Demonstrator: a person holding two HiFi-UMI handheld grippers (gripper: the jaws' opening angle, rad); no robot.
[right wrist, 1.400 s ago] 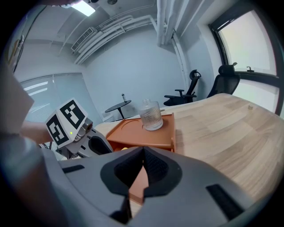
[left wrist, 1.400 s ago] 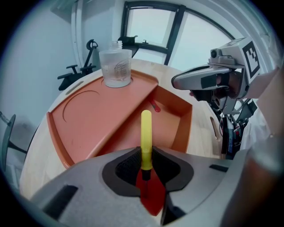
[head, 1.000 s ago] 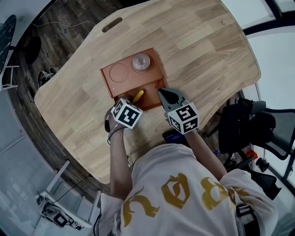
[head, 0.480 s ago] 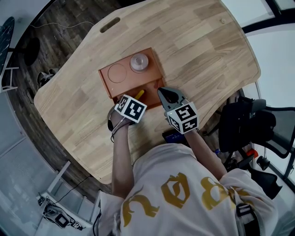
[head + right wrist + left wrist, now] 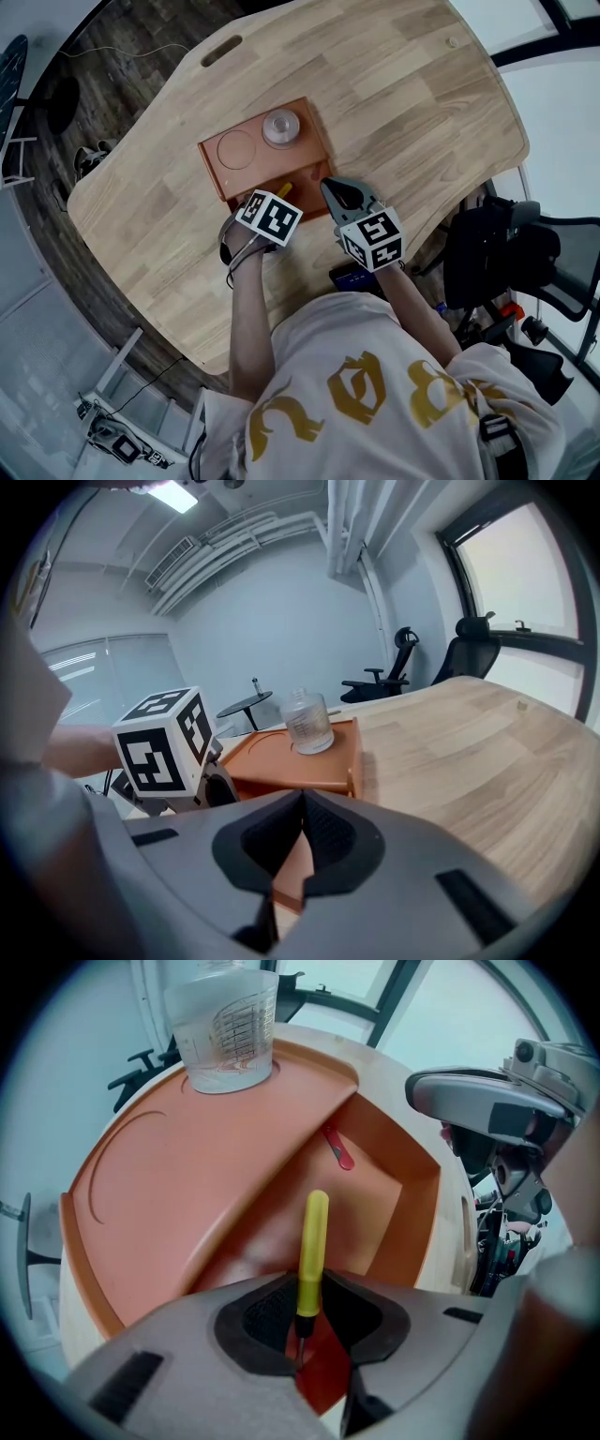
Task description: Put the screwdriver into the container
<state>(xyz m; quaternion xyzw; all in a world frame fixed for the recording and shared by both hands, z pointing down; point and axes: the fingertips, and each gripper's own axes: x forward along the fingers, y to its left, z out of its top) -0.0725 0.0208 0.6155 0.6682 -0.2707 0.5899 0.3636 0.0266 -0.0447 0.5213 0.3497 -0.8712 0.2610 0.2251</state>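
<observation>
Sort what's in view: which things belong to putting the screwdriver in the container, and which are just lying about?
In the job: yellow screwdriver, clamped in the left tool; orange container, its deep compartment beneath the screwdriver.
Lying about: clear measuring cup on the container's raised part; small red item in the deep compartment; right tool, shut on nothing.

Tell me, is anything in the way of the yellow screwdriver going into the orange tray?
Nothing visible is. The left gripper holds the yellow-handled screwdriver over the deep pocket of the orange plastic tray. A small red piece lies at its far end; the clear measuring cup stands on the flat part.
</observation>
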